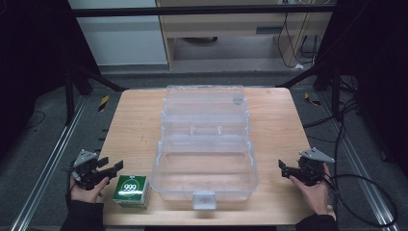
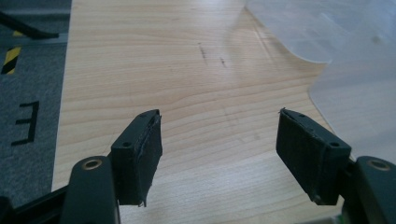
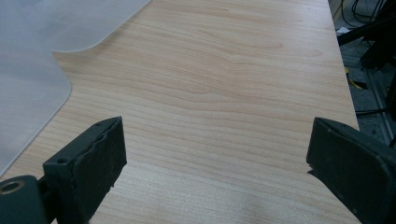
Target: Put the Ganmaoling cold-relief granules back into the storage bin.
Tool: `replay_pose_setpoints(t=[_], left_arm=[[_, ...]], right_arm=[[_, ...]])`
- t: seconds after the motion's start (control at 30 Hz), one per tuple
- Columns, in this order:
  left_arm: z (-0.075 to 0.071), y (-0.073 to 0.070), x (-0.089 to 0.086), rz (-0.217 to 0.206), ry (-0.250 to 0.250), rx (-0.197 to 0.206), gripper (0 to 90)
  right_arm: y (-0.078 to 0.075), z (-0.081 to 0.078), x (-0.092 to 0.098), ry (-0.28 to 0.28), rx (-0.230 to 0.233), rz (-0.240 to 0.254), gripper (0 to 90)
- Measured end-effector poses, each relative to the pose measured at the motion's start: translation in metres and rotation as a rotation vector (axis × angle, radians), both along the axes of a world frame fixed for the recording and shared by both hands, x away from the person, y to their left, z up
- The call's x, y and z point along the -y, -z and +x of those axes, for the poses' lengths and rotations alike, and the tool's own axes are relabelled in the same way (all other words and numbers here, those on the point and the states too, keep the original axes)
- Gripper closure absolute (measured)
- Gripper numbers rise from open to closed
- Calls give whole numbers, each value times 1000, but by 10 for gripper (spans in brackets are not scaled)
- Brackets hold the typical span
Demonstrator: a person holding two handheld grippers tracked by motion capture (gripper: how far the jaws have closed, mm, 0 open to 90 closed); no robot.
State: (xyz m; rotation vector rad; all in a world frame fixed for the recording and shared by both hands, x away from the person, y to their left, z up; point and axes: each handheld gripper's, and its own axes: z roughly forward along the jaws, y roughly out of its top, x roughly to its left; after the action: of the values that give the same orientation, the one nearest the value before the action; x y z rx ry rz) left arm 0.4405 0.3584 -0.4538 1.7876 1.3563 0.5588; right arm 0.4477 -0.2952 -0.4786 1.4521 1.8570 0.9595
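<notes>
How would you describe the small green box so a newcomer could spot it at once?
Start at the wooden table and find the big clear plastic case standing open in its middle. Beside the case's near left corner sits the green box, marked 999 on top, the one coloured, opaque thing there.

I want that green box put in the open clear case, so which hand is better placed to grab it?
Left. The left tool sits right beside the green box, its jaws apart with nothing between them. The right tool is across the clear case, so it would probably have to reach past it.
</notes>
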Motion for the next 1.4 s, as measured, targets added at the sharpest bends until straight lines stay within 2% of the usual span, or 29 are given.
replay_pose_setpoints(t=[0.1,0.2,0.23,0.27,0.33,0.37,0.47,0.5,0.53,0.67,0.73,0.77,0.8,0.83,0.87,0.93,1.07,1.1,1.23,1.27,1.33,1.4], left_arm=[[-1,-6,5,29,64,3,301],[-1,-13,9,43,124,19,297],[-1,-20,11,53,149,34,296],[-1,-20,11,53,149,34,293],[-1,-27,11,46,181,38,288],[0,-29,10,50,197,32,286],[0,-37,9,97,260,13,281],[0,-37,9,97,260,13,277],[-1,-39,8,103,282,9,271],[-2,-49,8,116,386,-3,253],[-2,-54,8,126,426,-20,240],[-3,-58,9,142,462,-32,235],[-3,-58,9,142,462,-32,231],[-4,-62,11,160,507,-40,229],[-4,-62,11,160,507,-40,226],[-4,-65,13,178,542,-50,222],[-2,-70,17,220,607,-94,213],[-2,-70,17,220,607,-94,205],[-2,-72,22,248,675,-112,187],[-2,-74,24,274,703,-116,183],[-3,-75,26,286,717,-119,174],[-4,-76,29,318,755,-126,163]], right_arm=[[-2,-1,-3,-9,3,1,52],[-6,-3,-5,-17,15,-21,52],[-8,-3,-5,-14,19,-22,53],[-8,-3,-5,-14,19,-20,52],[-9,-4,-5,-17,23,-12,52],[-9,-4,-5,-17,23,-12,52],[-7,-5,-8,-35,27,-34,38],[-7,-5,-8,-35,27,-34,38],[-8,-5,-10,-41,31,-47,40],[-10,-5,-10,-43,34,-41,39],[-10,-5,-10,-41,32,-47,39],[-10,-6,-9,-41,30,-49,37],[-10,-6,-9,-41,34,-53,37],[-10,-6,-9,-42,36,-56,37],[-10,-6,-9,-42,39,-58,36],[-11,-6,-9,-41,38,-56,35],[-10,-6,-10,-49,37,-70,28],[-10,-6,-10,-52,36,-74,28],[-9,-6,-10,-55,31,-77,27],[-9,-6,-10,-56,31,-77,27],[-10,-6,-10,-58,31,-80,27],[-10,-6,-10,-60,29,-79,27]])
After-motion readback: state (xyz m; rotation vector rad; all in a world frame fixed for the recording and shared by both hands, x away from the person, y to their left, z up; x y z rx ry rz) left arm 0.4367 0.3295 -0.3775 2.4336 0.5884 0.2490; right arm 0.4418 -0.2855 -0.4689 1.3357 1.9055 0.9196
